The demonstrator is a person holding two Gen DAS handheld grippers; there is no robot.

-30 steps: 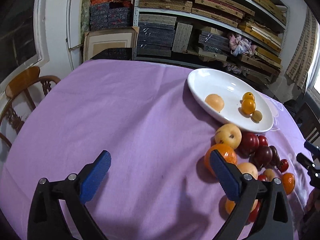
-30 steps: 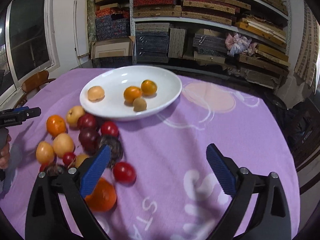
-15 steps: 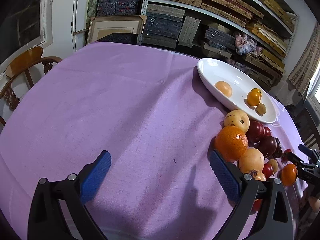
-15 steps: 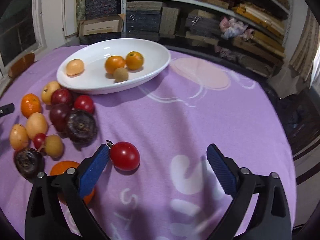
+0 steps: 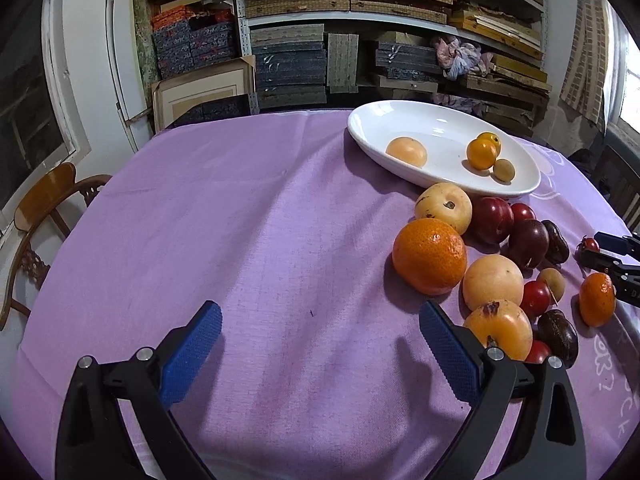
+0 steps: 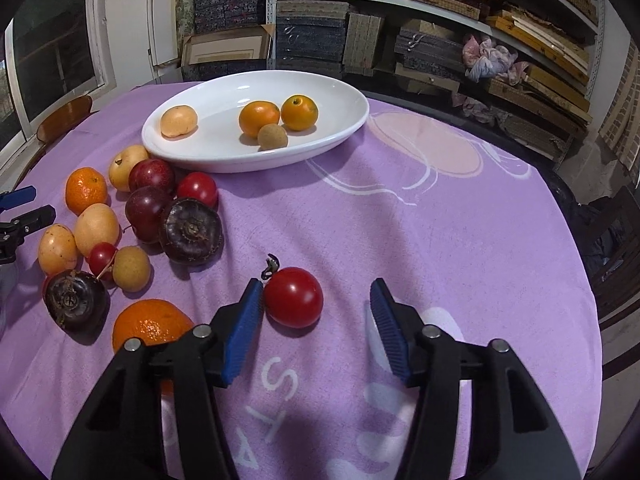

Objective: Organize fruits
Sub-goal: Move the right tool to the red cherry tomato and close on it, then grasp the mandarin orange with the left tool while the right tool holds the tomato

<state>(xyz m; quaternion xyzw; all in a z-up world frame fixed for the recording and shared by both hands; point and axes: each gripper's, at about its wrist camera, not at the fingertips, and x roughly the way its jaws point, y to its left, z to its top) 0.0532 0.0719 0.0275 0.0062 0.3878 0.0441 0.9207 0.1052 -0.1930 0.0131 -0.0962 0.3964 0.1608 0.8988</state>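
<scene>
The right gripper (image 6: 316,306) has just been closing around a cherry tomato (image 6: 293,297) that lies alone on the purple tablecloth (image 6: 440,208). Its left pad touches the tomato's side, or very nearly; the right pad stands clear at the tomato's 3 o'clock, so nothing is clamped yet.

To finish well, the grip should probably be centred first, or the left pad may nudge the round, smooth fruit away. A gentle squeeze suits its soft skin, and the pads are best kept off the stem at its 11 o'clock.

The white oval plate (image 6: 344,128) waits at 12 o'clock, with four fruits already in it. The left gripper (image 5: 320,334) hangs released over bare cloth, with the mandarin (image 5: 429,255) at its 1 o'clock.
</scene>
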